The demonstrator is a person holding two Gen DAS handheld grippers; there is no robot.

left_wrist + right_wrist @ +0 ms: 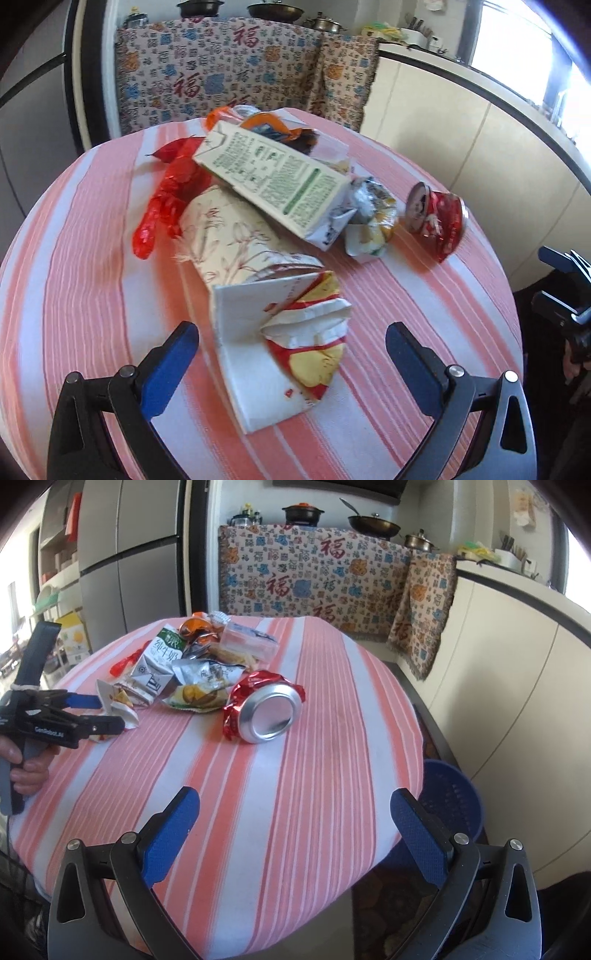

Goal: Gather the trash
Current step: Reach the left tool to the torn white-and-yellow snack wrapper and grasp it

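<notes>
The striped tabletop (pixel 295 775) carries a heap of trash, a milk carton (pixel 273 181) topmost. The left claw (pixel 291 354) is spread wide around a torn red-and-yellow wrapper (pixel 314 332) at the heap's near edge. The right claw (pixel 295 823), also spread and empty, hovers well short of the crushed can (pixel 266 709).

Near half of the pink-striped tablecloth (pixel 295 794) is wide open; only the crushed red aluminium can (pixel 264 710) sits ahead, wrapper pile (pixel 192 672) crowding far-left.
</notes>
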